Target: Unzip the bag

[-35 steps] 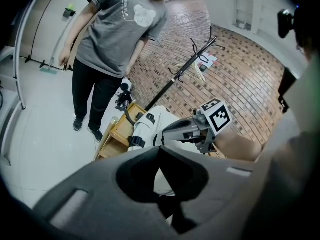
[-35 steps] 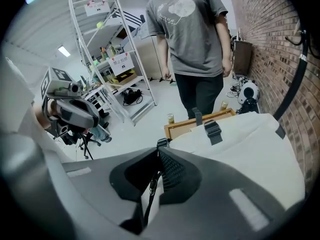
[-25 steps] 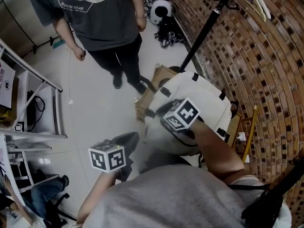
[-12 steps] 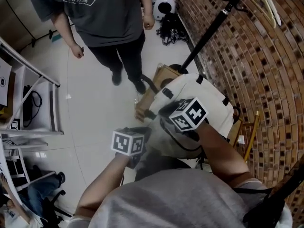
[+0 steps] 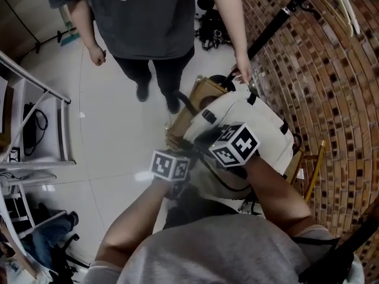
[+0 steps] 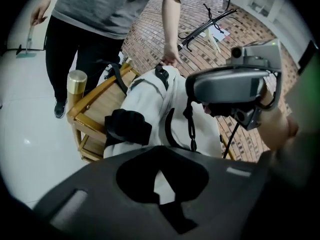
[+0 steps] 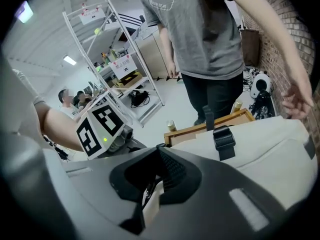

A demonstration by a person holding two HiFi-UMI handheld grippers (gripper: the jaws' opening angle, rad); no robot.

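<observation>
Seen from your head, the white bag (image 5: 263, 120) sits on a wooden frame (image 5: 195, 96); in the left gripper view, your left gripper (image 6: 160, 186) has its jaws slightly apart with the bag's cloth showing between them; in the right gripper view, your right gripper (image 7: 150, 194) has its jaws closed on the zipper pull (image 7: 146, 190).

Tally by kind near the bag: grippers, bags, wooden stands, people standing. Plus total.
Grippers: 2 (left gripper, right gripper)
Bag: 1
Wooden stand: 1
Standing person: 1
Total: 5
</observation>
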